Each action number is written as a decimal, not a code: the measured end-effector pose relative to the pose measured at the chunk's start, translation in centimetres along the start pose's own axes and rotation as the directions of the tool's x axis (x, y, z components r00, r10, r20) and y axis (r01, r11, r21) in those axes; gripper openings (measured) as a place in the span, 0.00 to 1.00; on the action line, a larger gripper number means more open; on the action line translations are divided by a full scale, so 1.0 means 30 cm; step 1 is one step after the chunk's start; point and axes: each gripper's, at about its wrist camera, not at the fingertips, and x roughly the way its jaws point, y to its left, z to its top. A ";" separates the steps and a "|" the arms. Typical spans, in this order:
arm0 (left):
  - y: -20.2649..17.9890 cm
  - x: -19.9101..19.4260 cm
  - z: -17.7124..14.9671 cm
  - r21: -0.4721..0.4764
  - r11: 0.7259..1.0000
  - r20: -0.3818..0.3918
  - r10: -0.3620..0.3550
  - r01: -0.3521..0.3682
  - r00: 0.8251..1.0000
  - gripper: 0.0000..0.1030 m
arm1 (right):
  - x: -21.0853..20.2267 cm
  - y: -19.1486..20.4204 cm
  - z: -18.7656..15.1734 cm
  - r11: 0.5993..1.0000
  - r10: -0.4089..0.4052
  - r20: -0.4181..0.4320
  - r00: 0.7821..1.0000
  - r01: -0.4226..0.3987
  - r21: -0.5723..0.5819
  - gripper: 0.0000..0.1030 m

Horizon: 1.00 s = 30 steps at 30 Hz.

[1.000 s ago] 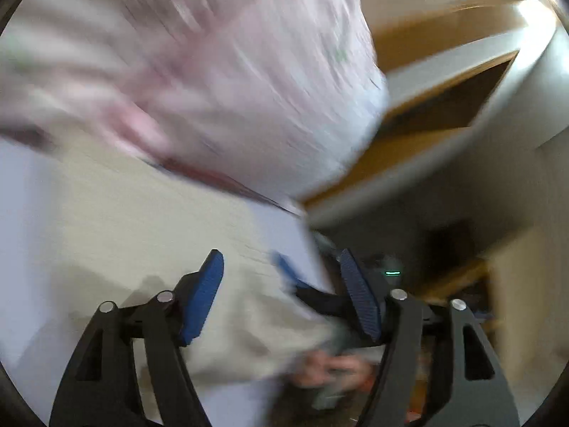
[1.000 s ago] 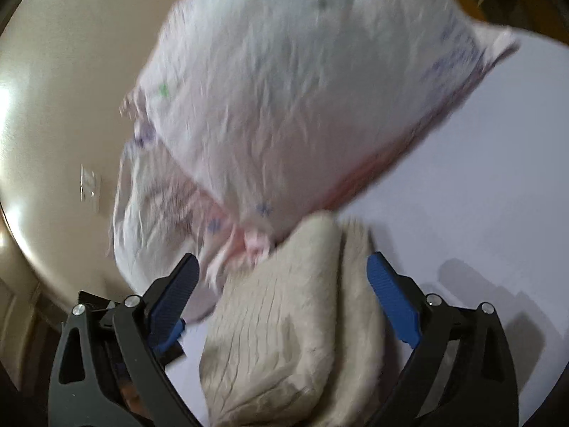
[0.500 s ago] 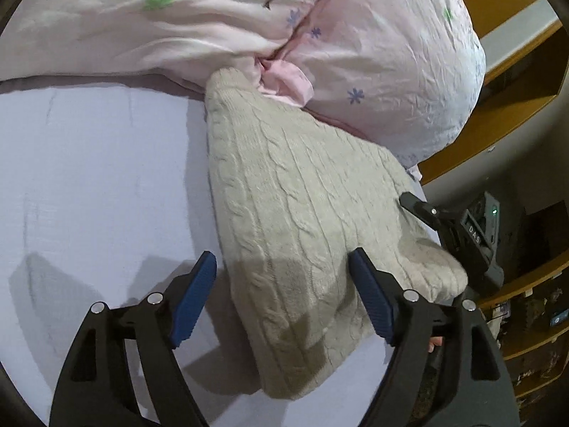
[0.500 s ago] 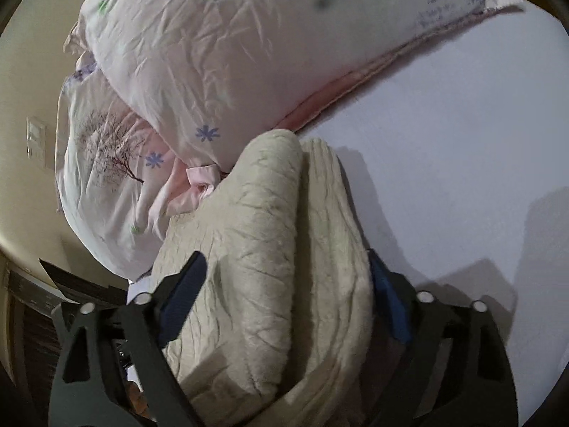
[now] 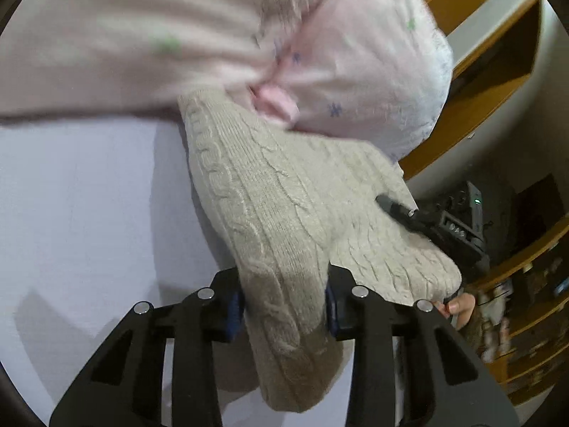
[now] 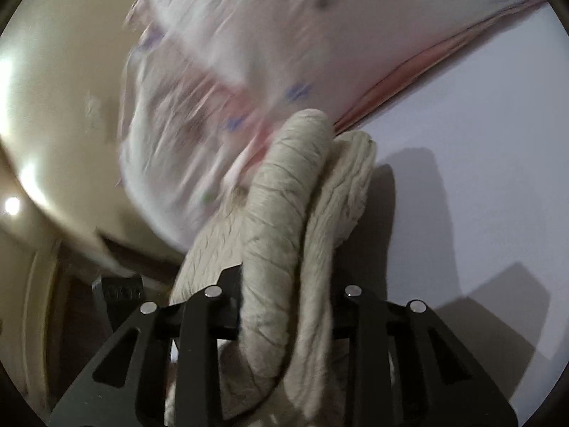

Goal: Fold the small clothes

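A folded beige cable-knit sweater [image 5: 284, 206] lies on the pale lilac bed sheet [image 5: 78, 213], its far end against pink floral pillows [image 5: 249, 35]. My left gripper [image 5: 284, 306] is shut on the sweater's near edge; the knit bulges between its blue pads. In the right wrist view my right gripper [image 6: 284, 309] is shut on the folded layers of the same sweater [image 6: 295, 195], which hide its pads. The right gripper also shows in the left wrist view [image 5: 426, 220], at the sweater's right side.
The pillows [image 6: 249, 53] are stacked against a cream wall [image 6: 53, 71]. A wooden headboard and shelves [image 5: 498, 53] stand at the right past the bed edge. The sheet [image 6: 480, 142] stretches out on the right of the right wrist view.
Both grippers were open around the sweater half a second ago; now both have shut on it. The views are blurred with motion and the sweater's near part is raised.
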 end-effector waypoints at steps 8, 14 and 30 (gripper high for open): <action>0.100 -0.201 -0.050 0.032 0.972 0.139 0.228 -0.234 0.964 0.47 | 0.063 0.139 -0.003 0.966 -0.184 0.059 0.981 0.192 -0.173 0.51; -0.031 -0.185 -0.054 0.134 0.979 0.184 0.127 -0.153 0.975 0.57 | 0.057 0.152 -0.003 0.962 -0.169 0.039 0.985 0.173 -0.213 0.28; -0.022 -0.064 -0.123 0.223 0.968 0.086 0.098 -0.115 0.991 0.48 | -0.071 0.235 -0.064 0.904 -0.291 0.159 0.943 0.326 -0.276 0.31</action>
